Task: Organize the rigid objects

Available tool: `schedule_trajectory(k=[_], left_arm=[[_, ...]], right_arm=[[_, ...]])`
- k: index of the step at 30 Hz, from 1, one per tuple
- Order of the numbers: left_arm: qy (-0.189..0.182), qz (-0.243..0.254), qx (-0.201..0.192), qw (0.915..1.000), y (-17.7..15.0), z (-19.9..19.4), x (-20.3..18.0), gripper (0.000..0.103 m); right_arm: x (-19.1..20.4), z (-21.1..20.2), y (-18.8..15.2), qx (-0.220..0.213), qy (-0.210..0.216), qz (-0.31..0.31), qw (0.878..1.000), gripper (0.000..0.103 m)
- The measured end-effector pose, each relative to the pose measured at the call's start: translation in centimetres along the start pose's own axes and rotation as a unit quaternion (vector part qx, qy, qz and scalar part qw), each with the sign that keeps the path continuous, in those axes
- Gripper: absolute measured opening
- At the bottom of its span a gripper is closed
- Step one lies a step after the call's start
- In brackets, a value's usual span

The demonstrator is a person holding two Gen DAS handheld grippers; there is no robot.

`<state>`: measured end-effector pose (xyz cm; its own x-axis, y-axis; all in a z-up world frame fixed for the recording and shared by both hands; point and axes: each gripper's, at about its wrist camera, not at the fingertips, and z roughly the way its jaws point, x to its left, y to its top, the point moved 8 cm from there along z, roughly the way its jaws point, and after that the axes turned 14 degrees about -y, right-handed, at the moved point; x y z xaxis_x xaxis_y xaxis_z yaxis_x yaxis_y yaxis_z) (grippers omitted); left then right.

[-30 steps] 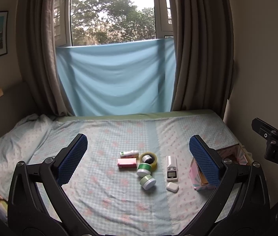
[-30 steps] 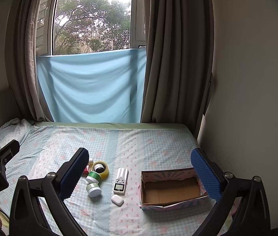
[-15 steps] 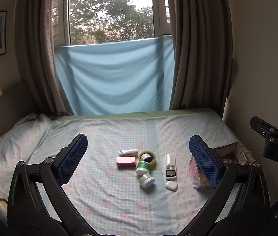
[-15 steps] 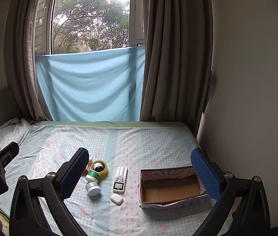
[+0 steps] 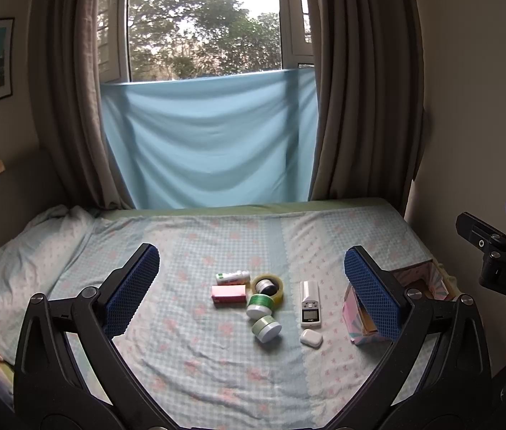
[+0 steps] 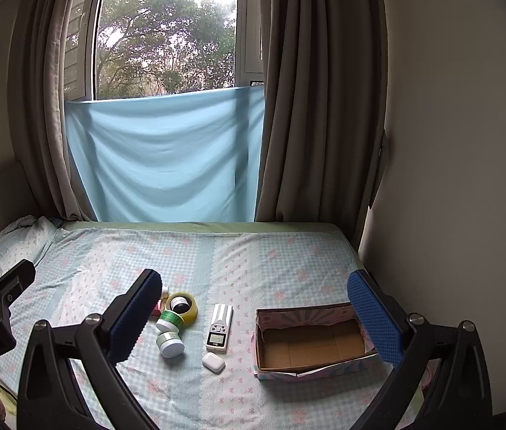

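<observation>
While the cardboard box [image 6: 312, 344] sits empty, remote [image 6: 220, 326], earbud case [image 6: 213, 362], jars and tape roll [image 6: 182, 306] lie left of it; left gripper [image 5: 252, 288] and right gripper [image 6: 254, 313] gape, holding nothing.

Dim backlit room, fisheye-warped edges

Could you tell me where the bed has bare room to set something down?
The near sheet below the jars is bare, and so is the far stretch between the tape and the blue cloth. The box is empty inside. It is crowded around the tape, jars, pink pack, remote and earbud case.
</observation>
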<state>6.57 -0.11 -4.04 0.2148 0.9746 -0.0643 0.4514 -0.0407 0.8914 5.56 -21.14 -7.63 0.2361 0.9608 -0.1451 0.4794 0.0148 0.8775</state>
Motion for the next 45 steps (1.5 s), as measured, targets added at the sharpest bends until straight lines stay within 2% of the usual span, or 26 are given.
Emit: schedule_trajectory(k=[22, 27, 33, 35, 37, 45], left_arm=[[-0.004, -0.001, 0.008, 1.0, -0.3, 0.2, -0.5, 0.103], [0.015, 0.004, 0.003, 0.9999, -0.3, 0.1, -0.5, 0.103], [0.03, -0.019, -0.001, 0.9994, -1.0, 0.4, 0.6, 0.103], [0.038, -0.019, 0.016, 0.999, -1.6, 0.9, 1.1, 0.103], [0.03, -0.017, 0.045, 0.9984, -2.4, 1.7, 1.6, 0.103], [0.004, -0.02, 0.09, 0.9957, -4.7, 5.3, 6.5, 0.103]], right_arm=[[-0.2, -0.3, 0.0, 0.004, 0.003, -0.002, 1.0, 0.103], [-0.4, -0.1, 0.1, 0.006, 0.008, -0.006, 1.0, 0.103], [-0.2, 0.6, -0.2, 0.009, 0.021, -0.02, 1.0, 0.103], [0.2, 1.2, -0.5, 0.013, 0.029, -0.028, 0.999, 0.103], [0.7, 2.1, -1.0, 0.023, 0.039, -0.036, 0.998, 0.103], [3.8, 5.8, -3.6, 0.076, 0.04, -0.043, 0.995, 0.103]])
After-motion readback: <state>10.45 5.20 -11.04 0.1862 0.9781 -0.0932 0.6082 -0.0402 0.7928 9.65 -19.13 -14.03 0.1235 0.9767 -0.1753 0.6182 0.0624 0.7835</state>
